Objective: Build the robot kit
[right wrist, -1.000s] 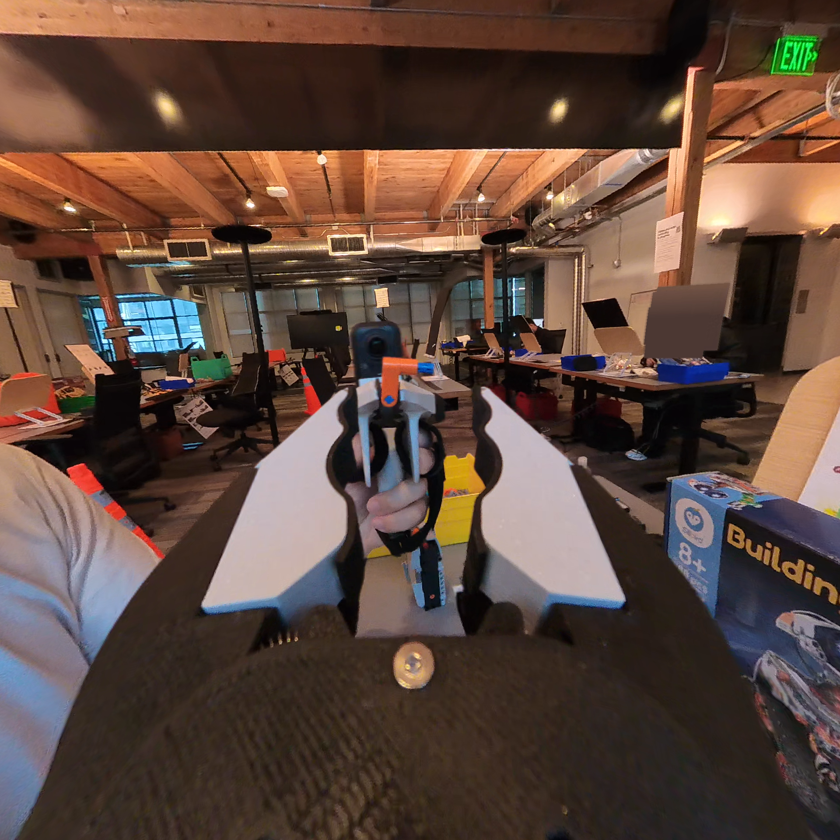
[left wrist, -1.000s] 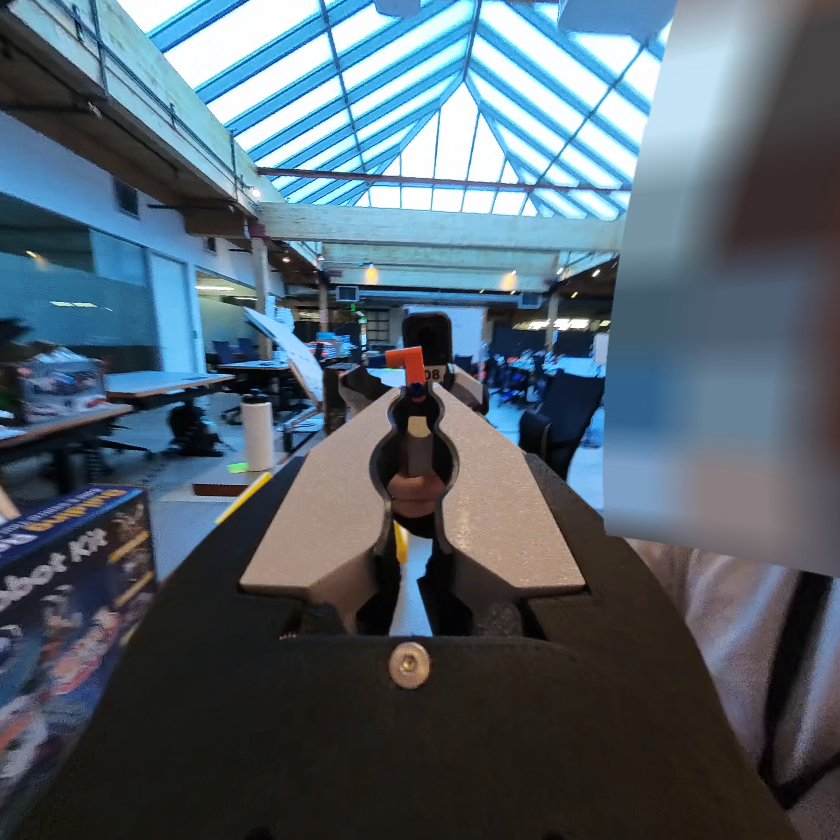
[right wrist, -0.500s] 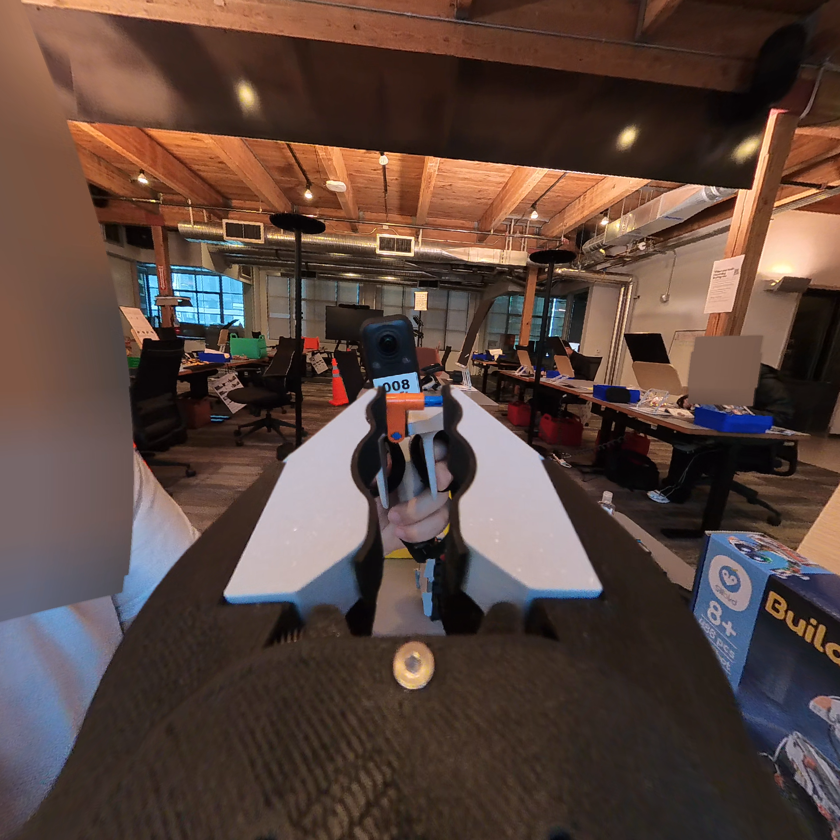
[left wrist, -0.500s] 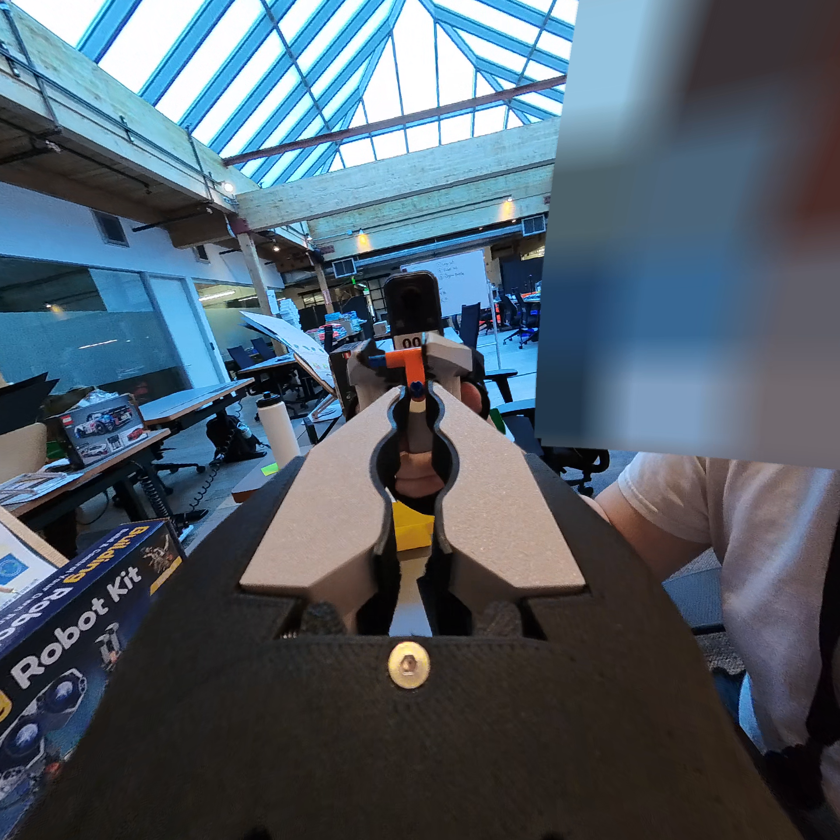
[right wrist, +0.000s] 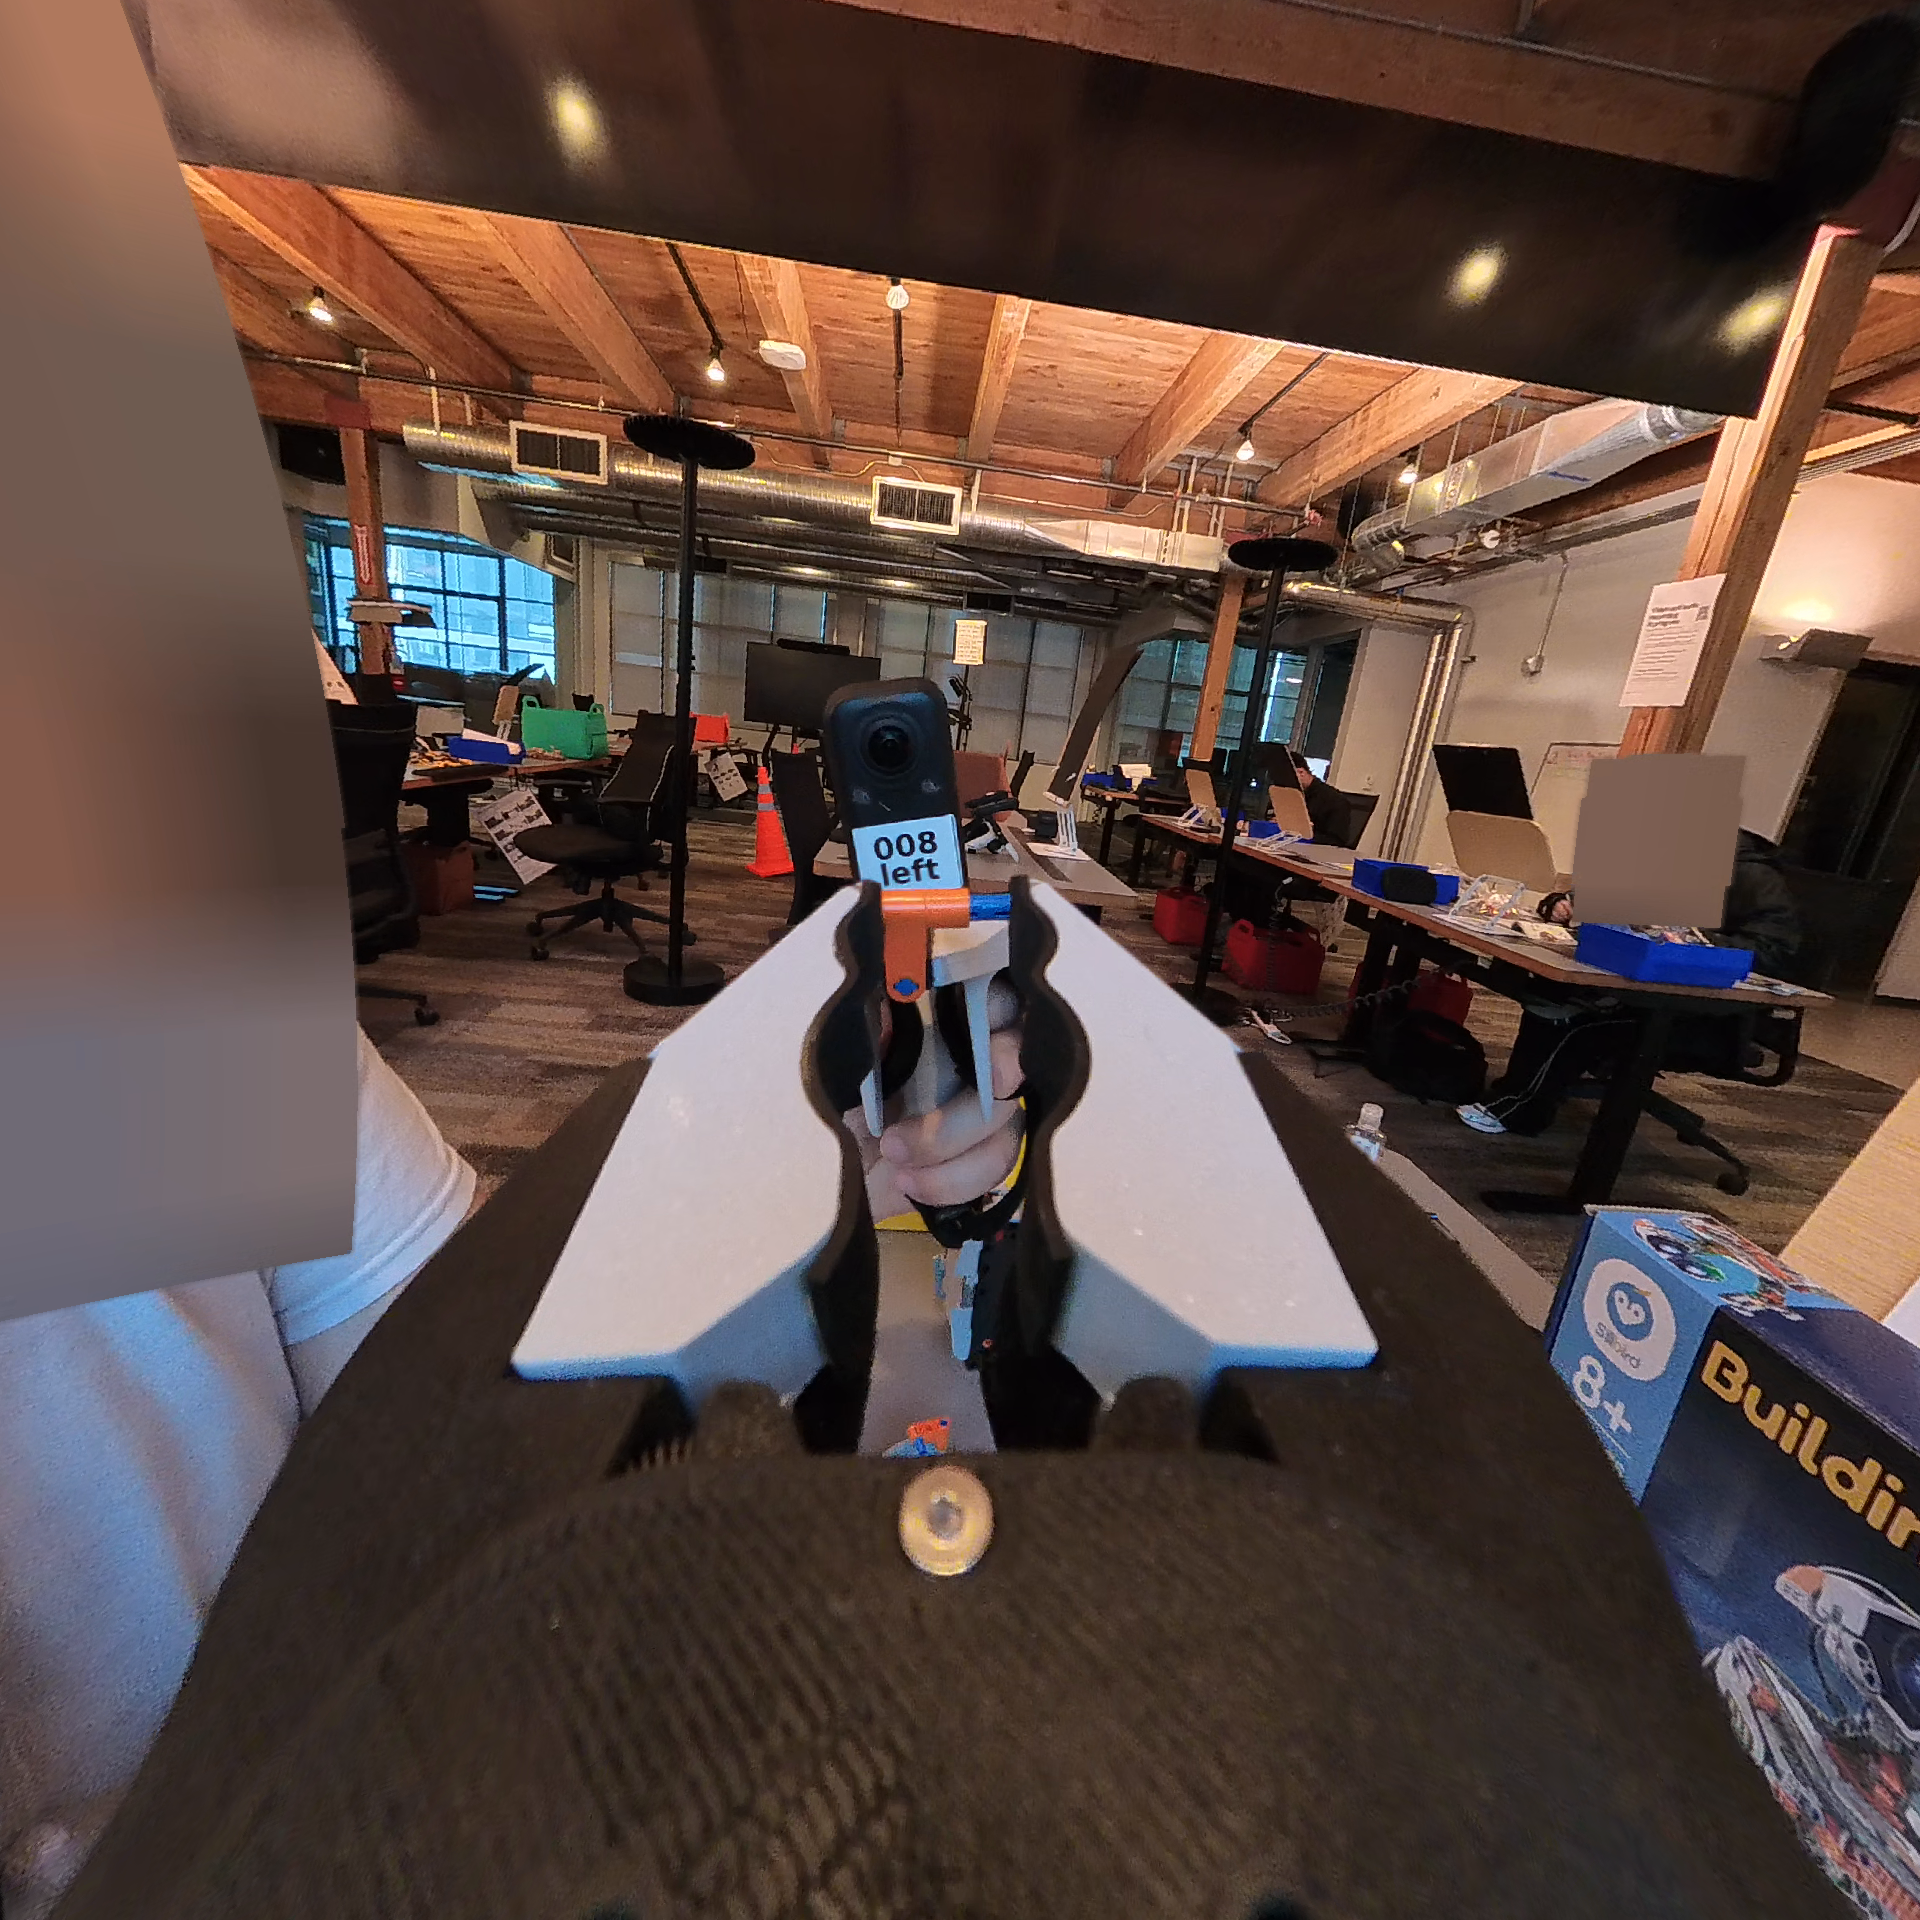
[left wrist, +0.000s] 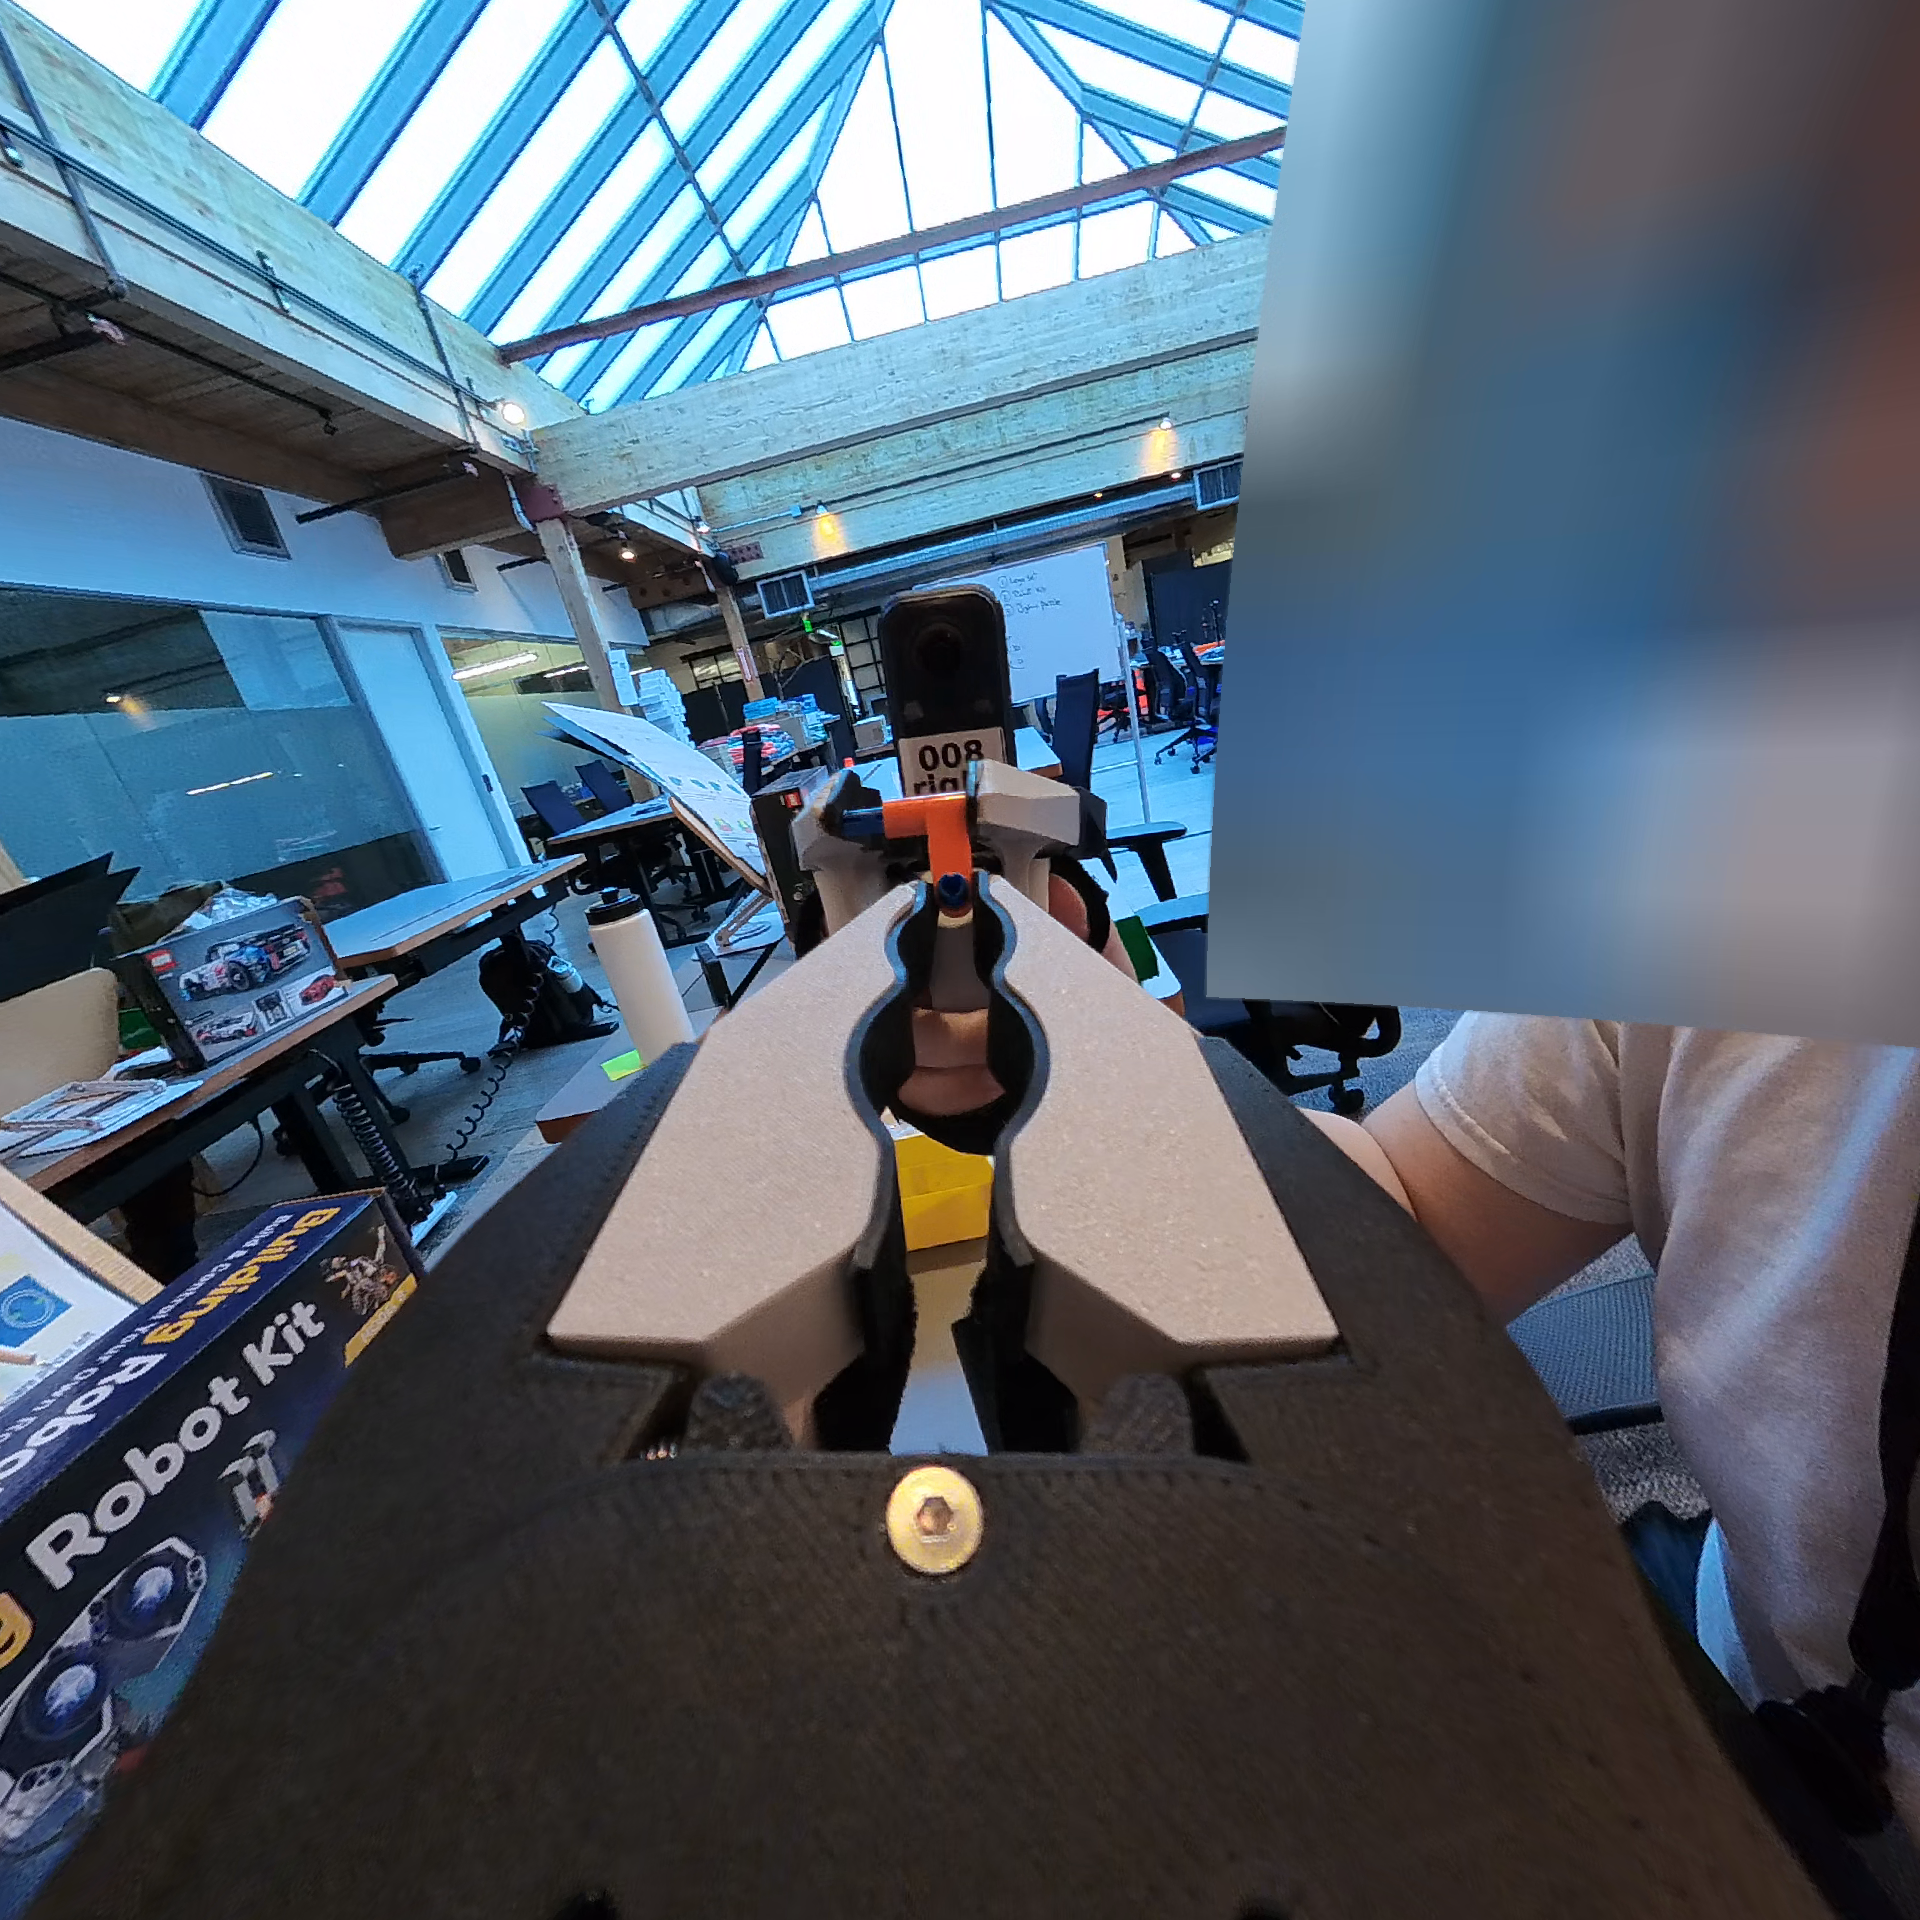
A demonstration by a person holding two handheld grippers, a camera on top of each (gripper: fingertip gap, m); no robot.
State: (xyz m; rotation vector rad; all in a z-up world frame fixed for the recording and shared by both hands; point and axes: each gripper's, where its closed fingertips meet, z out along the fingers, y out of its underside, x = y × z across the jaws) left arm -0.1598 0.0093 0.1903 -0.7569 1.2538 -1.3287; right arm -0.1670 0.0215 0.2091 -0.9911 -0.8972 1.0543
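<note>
A small orange T-shaped building piece (left wrist: 928,828) with blue pins is held in the air between my two grippers, which face each other. My left gripper (left wrist: 948,902) is shut on the lower end of its stem, at the blue pin. My right gripper (right wrist: 940,902) is shut across its horizontal arm (right wrist: 920,914), which has a blue pin (right wrist: 989,906) at one end. In the left wrist view the right gripper (left wrist: 935,821) shows beyond the piece with its black camera (left wrist: 943,665) above. In the right wrist view the left gripper's camera (right wrist: 888,758) shows behind the piece.
A dark blue robot kit box (left wrist: 156,1455) lies beside me; it also shows in the right wrist view (right wrist: 1766,1507). A yellow bin (left wrist: 940,1195) and small loose parts (right wrist: 920,1439) sit on the table below. A person's white sleeve (left wrist: 1714,1247) is close. Office desks and chairs stand behind. Left and right tips are no more than a few centimetres apart.
My right gripper's jaws have closed in from wide open onto the orange piece's arm. My left gripper stayed shut on the stem. Both views have shifted a little.
</note>
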